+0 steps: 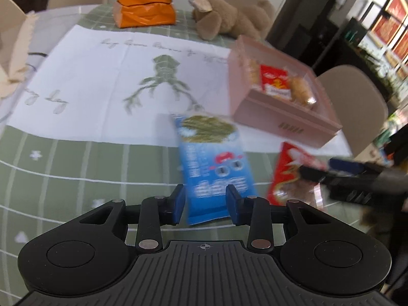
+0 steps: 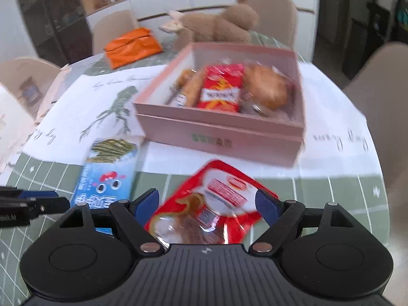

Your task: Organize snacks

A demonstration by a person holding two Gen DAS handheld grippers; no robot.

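Our left claw [image 1: 205, 201] is spread around the near end of a blue snack packet [image 1: 213, 164] printed with green sticks, lying flat on the counter [image 1: 76, 168]. Our right claw [image 2: 207, 204] gapes wide over a glossy red packet [image 2: 211, 204], with the pink box [image 2: 221, 137] of snacks just beyond.

Your left fingers [image 1: 178, 201] flank the seaweed packet [image 1: 214, 163]; your right fingers [image 2: 146, 202] flank the jerky packet [image 2: 211, 204]. Snack box [image 2: 219, 132] lies beyond both, plush toy [image 2: 216, 25] behind it.
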